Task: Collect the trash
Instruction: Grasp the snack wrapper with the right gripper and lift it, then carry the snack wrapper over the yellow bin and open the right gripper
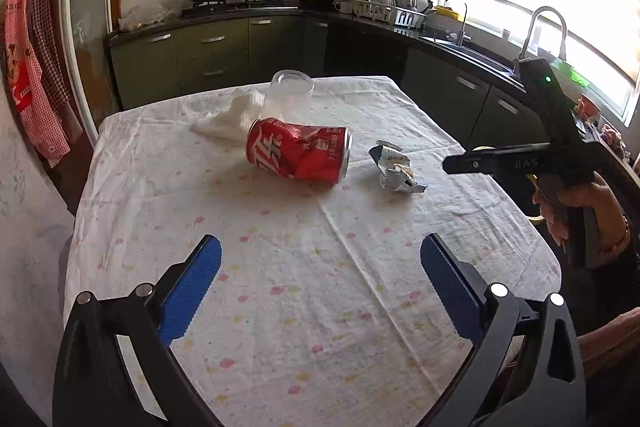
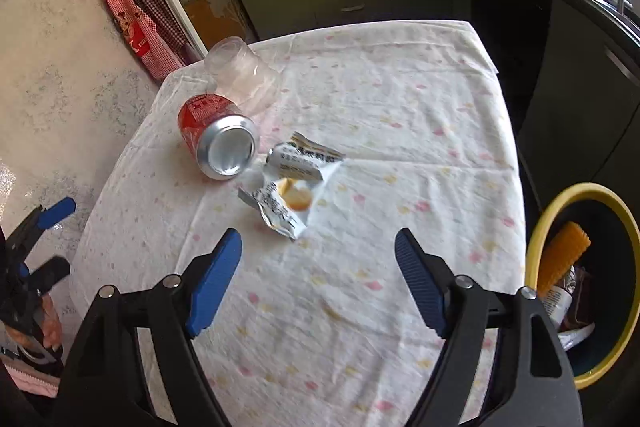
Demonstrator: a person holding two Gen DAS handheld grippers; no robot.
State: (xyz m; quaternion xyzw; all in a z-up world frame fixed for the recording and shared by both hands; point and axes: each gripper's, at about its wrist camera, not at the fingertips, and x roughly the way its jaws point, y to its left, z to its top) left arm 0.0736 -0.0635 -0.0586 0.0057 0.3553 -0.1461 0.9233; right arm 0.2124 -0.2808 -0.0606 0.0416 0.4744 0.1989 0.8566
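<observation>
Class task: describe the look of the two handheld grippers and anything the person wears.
Both the left gripper and the right gripper have black angular frames, silver round pivot pins and ribbed blue finger pads. The right gripper's body carries a small green light. A thin orange band circles that wrist.

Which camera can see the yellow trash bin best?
The right wrist view. There the yellow trash bin stands beside the table, at the picture's right edge, and you look down into it at an orange thing and wrappers. The left wrist view does not clearly show the bin.
</observation>
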